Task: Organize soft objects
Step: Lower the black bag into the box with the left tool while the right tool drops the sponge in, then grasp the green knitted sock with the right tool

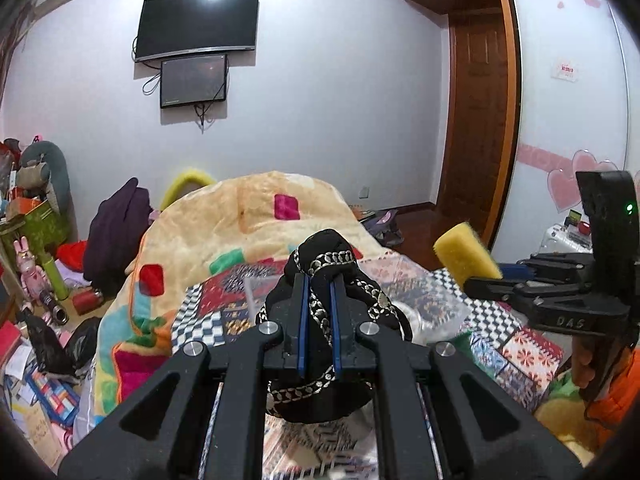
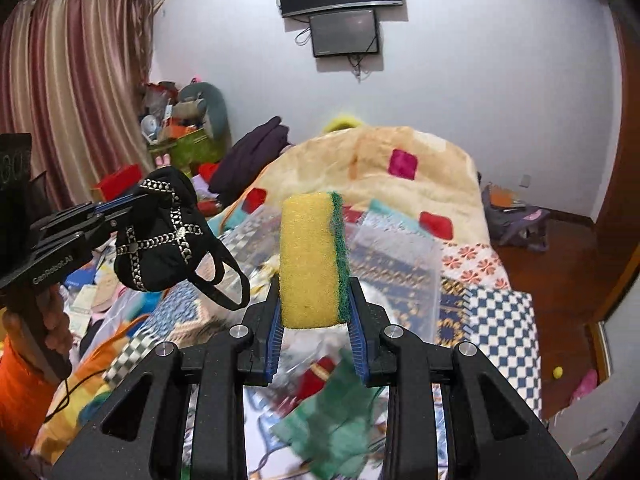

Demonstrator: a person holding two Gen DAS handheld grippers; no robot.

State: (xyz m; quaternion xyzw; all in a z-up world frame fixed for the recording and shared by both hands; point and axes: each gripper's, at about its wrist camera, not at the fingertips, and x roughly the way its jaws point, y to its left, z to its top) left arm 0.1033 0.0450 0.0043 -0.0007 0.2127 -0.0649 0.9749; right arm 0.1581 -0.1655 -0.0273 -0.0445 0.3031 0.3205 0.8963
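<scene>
**A:** What do the left fingers (image 1: 319,280) have?

**B:** They are clenched almost fully together on a black pouch (image 1: 320,320) trimmed with silver chain-pattern ribbon. The fabric bunches above and below the blue pads, and in the right wrist view a thin black strap loop hangs from it. The pouch is lifted clear of the bed.

**A:** And the right fingers (image 2: 316,292)?

**B:** Grasping a yellow sponge (image 2: 310,260) with a green scouring layer on one side. It stands upright between the pads, gripped at its lower end, also held in the air above the bed. Below it a green cloth (image 2: 336,420) shows, blurred; I cannot tell whether it touches anything.

**A:** What lies underneath?

**B:** A bed with a patchwork cover (image 2: 500,320), checked and flowered. A clear plastic container (image 2: 400,264) lies on it near the middle. Toward the far end a cream blanket (image 1: 248,216) with coloured squares is heaped high.

**A:** Anything of the person?

**B:** A hand in an orange sleeve (image 2: 20,380) holds the left gripper's handle.
</scene>
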